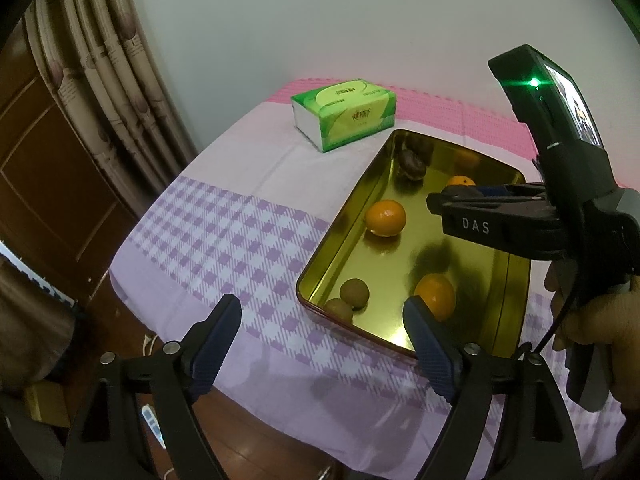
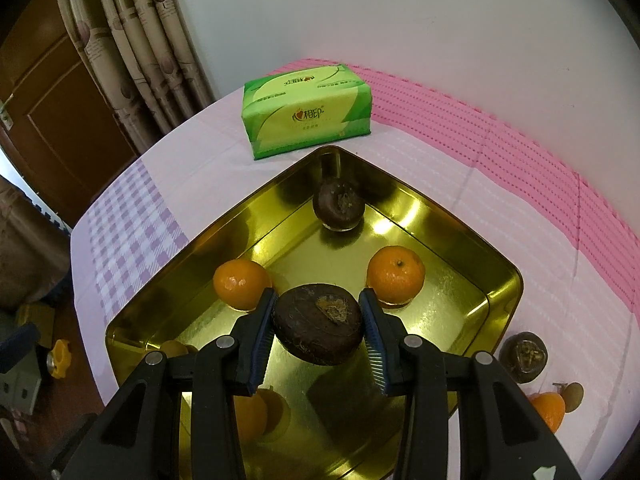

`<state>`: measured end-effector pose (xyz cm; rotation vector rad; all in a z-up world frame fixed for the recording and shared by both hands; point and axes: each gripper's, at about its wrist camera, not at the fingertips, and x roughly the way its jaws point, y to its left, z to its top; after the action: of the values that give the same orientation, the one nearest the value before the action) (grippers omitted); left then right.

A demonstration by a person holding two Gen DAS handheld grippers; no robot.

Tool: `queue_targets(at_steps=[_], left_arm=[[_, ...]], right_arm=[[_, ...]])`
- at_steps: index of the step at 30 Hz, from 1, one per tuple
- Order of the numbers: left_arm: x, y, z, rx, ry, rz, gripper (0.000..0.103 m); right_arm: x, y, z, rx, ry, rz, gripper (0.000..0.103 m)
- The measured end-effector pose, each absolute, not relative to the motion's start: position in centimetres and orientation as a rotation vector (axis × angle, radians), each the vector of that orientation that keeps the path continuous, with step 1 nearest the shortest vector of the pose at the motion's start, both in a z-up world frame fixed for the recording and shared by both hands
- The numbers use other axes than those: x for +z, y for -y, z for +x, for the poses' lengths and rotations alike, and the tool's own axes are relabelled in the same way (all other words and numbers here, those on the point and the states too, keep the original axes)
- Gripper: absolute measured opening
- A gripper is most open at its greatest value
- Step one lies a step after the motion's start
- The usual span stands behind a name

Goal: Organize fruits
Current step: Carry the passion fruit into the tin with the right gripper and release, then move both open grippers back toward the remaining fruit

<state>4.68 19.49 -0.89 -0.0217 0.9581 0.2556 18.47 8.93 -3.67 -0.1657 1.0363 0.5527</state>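
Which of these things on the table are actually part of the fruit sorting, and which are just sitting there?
Part of the job:
- shiny gold metal tray
- round orange mandarins
- dark brown wrinkled fruit held by the right gripper
- small brown round fruits
- open left gripper

Just lying about:
- green tissue pack
- checked purple tablecloth
- patterned beige curtain
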Motion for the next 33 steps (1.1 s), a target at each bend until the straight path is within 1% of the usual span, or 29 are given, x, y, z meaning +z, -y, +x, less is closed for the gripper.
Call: queue_targets(at_steps=[15,19,33], left_arm=[[-1.3,-19.3,4.5,0.249,-0.969,-0.009,0.085],[-1.4,-19.3,4.6,0.248,-0.975,-0.004,0.085],[-1.6,-19.0,4.6,0.249,-0.979,0.012,0.086]], right_arm=[[-3.5,-9.3,19.1,0.547,-1.032,-0.14,0.039],[-3.3,-9.2,19.1,0.549,-1.019,-0.114,0.04],[0.9,-7.1,17.7,0.576,-0.876,-0.014,0.041]])
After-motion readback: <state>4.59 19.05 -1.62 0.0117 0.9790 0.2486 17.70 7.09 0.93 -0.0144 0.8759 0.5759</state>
